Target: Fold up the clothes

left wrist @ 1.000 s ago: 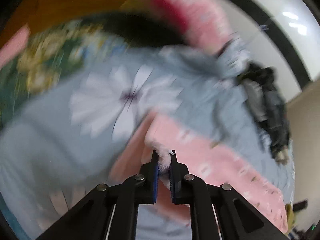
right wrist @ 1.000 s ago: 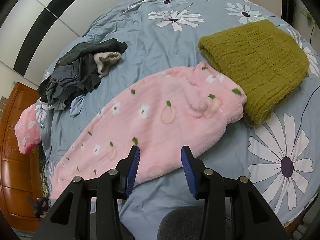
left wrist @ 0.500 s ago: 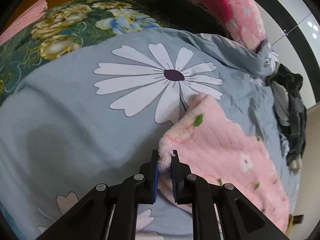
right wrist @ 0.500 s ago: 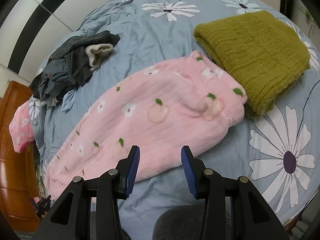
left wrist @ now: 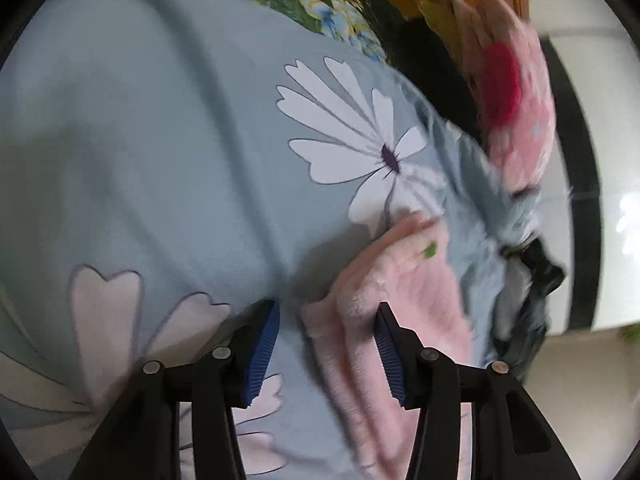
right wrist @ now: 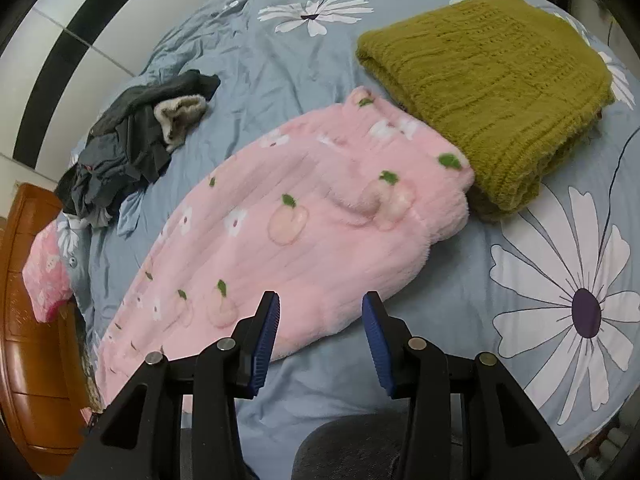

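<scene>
Both the left gripper (left wrist: 326, 344) and right gripper (right wrist: 318, 332) hang spread and empty over the pink fleece fruit-print pyjama trousers (right wrist: 288, 236) — laid long across the grey-blue daisy-print bedsheet (right wrist: 256, 60), likely for folding.

Left gripper (left wrist: 326, 330): jaws standing wide apart, blue ribbed pads facing each other, nothing between them being pinched. Black finger arms are angling inward from the lower frame edge, pointing forward and down. Its view is smeared, so it is moving.

Right gripper (right wrist: 320, 322): jaws likewise spread, pads parallel, holding nothing. It is hovering, tilted downward, fingers (right wrist: 376, 332) reaching forward from the bottom of frame, image sharp.
</scene>
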`<state>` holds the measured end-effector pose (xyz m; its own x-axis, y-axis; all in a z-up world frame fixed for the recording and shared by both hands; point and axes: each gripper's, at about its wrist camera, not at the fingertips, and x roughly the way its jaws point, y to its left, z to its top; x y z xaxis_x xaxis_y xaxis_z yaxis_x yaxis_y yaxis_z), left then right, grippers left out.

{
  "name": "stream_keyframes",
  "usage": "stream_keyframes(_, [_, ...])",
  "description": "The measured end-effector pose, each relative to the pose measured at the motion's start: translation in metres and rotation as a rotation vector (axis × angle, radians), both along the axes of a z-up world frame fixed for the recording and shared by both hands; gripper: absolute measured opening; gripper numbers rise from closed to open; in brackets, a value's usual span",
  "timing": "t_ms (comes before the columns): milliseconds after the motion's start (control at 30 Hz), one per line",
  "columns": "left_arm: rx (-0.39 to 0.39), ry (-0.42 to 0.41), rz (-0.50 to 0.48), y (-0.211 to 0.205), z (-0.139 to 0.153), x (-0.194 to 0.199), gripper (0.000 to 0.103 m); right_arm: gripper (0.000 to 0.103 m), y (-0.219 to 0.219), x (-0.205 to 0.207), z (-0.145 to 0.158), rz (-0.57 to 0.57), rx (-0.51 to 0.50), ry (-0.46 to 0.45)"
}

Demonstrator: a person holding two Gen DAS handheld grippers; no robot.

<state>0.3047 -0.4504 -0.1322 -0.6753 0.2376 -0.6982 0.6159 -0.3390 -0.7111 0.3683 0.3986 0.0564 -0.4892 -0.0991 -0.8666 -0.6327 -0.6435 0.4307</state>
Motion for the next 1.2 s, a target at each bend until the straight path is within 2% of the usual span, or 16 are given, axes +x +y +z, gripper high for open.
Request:
stream_keyframes(33, [-0.002, -0.003, 0.004, 0.001, 0.0, -0.002, 0.036, 0.052, 0.003, 0.005, -0.003, -0.022, -0.015, 0.012])
stream_keyframes(67, [-0.004, -0.007, 0.009, 0.003, 0.001, -0.004, 0.018, 0.053, 0.007, 0.009, -0.007, -0.046, -0.034, 0.026])
stream_keyframes(133, [-0.035, -0.007, 0.021, 0.003, 0.008, -0.007, 0.014, 0.054, 0.016, 0.018, -0.015, -0.099, -0.081, 0.046])
stream_keyframes(233, [-0.069, 0.03, 0.064, -0.004, 0.028, -0.009, 0.012, 0.056, 0.03, 0.031, -0.028, -0.181, -0.145, 0.061])
stream_keyframes(267, [-0.087, 0.02, 0.069, -0.007, 0.033, -0.012, 0.011, 0.056, 0.034, 0.034, -0.031, -0.204, -0.162, 0.069])
stream_keyframes(367, [-0.131, -0.081, 0.057, -0.012, 0.033, -0.022, 0.009, 0.056, 0.045, 0.039, -0.039, -0.262, -0.192, 0.09])
stream_keyframes(467, [-0.141, -0.111, 0.058, -0.006, 0.039, -0.023, 0.009, 0.056, 0.055, 0.043, -0.047, -0.321, -0.232, 0.109])
stream_keyframes(533, [-0.206, -0.082, 0.019, 0.007, 0.063, -0.029, 0.009, 0.056, 0.057, 0.045, -0.05, -0.341, -0.248, 0.119])
stream_keyframes(600, [-0.282, -0.015, -0.038, 0.025, 0.096, -0.039, 0.009, 0.056, 0.058, 0.047, -0.052, -0.345, -0.26, 0.13])
stream_keyframes(700, [-0.404, 0.117, -0.152, 0.067, 0.157, -0.055, 0.009, 0.056, 0.058, 0.047, -0.051, -0.323, -0.263, 0.146])
stream_keyframes(767, [-0.471, 0.216, -0.256, 0.112, 0.202, -0.067, 0.009, 0.056, 0.057, 0.045, -0.048, -0.295, -0.256, 0.162])
stream_keyframes(833, [-0.514, 0.296, -0.351, 0.156, 0.234, -0.078, 0.009, 0.056, 0.055, 0.043, -0.045, -0.268, -0.254, 0.183])
stream_keyframes(900, [-0.511, 0.359, -0.453, 0.204, 0.257, -0.091, 0.009, 0.056, 0.054, 0.042, -0.042, -0.241, -0.256, 0.206])
stream_keyframes(967, [-0.499, 0.393, -0.563, 0.262, 0.267, -0.103, 0.009, 0.056, 0.053, 0.042, -0.039, -0.217, -0.253, 0.226])
stream_keyframes(1067, [-0.513, 0.391, -0.738, 0.348, 0.258, -0.11, 0.009, 0.056, 0.052, 0.043, -0.036, -0.191, -0.246, 0.253])
stream_keyframes(1200, [-0.533, 0.342, -0.893, 0.436, 0.23, -0.112, 0.009, 0.056, 0.056, 0.045, -0.037, -0.169, -0.26, 0.27])
